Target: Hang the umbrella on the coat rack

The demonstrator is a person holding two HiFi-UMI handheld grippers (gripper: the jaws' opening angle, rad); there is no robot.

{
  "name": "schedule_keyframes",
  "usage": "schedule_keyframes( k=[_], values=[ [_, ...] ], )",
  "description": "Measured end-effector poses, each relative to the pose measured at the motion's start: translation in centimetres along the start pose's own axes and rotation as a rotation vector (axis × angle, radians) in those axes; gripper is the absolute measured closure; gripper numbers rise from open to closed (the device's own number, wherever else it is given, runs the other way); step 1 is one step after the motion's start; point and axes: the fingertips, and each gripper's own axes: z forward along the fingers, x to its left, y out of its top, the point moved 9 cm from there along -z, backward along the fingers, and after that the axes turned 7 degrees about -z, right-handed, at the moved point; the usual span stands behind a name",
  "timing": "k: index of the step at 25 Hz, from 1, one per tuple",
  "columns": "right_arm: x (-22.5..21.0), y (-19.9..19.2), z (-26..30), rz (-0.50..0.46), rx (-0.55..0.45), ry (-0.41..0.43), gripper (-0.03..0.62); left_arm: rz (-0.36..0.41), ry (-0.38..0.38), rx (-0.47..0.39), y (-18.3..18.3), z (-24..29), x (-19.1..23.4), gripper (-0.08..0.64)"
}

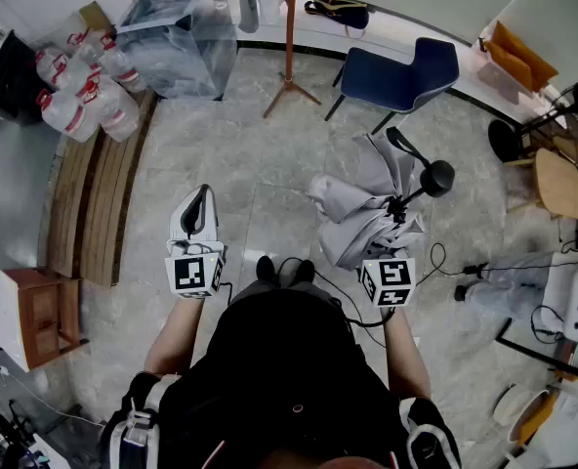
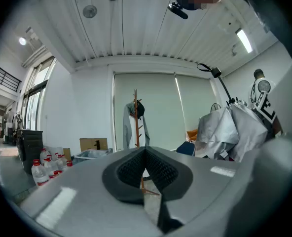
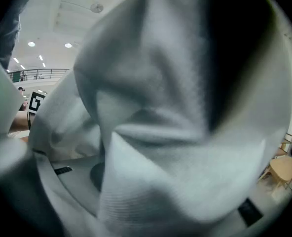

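Note:
A folded grey umbrella [image 1: 362, 213] with a black curved handle [image 1: 435, 177] is held up above the floor, my right gripper [image 1: 394, 237] shut on it near its shaft. Its fabric [image 3: 175, 132] fills the right gripper view and hides the jaws there. The umbrella [image 2: 230, 132] also shows at the right of the left gripper view. The wooden coat rack [image 1: 290, 37] stands on a tripod base by the far wall; in the left gripper view the coat rack [image 2: 135, 113] has a grey garment on it. My left gripper [image 1: 197, 208] is level, shut and holds nothing, pointed at the rack.
A blue chair [image 1: 406, 71] stands right of the rack. A clear plastic bin [image 1: 177, 32] and several water bottles [image 1: 84, 91] sit at the far left beside a wooden bench [image 1: 99, 193]. A round wooden stool [image 1: 560, 184] and floor cables [image 1: 445, 262] lie to the right.

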Motion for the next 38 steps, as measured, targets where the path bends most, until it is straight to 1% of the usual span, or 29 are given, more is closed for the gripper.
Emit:
schedule_keyframes(
  k=[12,21,24,27,32,35,38],
  values=[
    [-0.2,0.3,0.1,-0.006,-0.007,0.010,0.443,0.015,0.000,0.003,0.2,-0.1,-0.4,0.558],
    [-0.4,1.2,-0.3,-0.017,-0.072,0.006,0.443,0.011,-0.006,-0.004,-0.5,-0.2,-0.9,0.558],
    [-1.1,1.7,-0.5,-0.033,-0.092,-0.005,0.443,-0.002,-0.008,-0.009,-0.5,0.1,-1.1,0.558],
    [-1.6,1.9,-0.7,-0.027,-0.101,-0.006,0.443,-0.009,-0.011,-0.006,-0.5,0.3,-1.3,0.558],
    [-2.5,2.4,-0.6,-0.032,-0.113,0.016,0.443,-0.016,-0.016,-0.004,-0.3,0.9,-1.7,0.558],
    [-3.5,2.6,-0.1,-0.031,-0.117,0.028,0.443,-0.019,-0.017,-0.005,-0.2,1.8,-2.2,0.560],
    [-4.9,2.9,0.6,-0.032,-0.113,0.045,0.443,-0.038,-0.019,-0.006,0.0,3.0,-2.7,0.560]
  ],
)
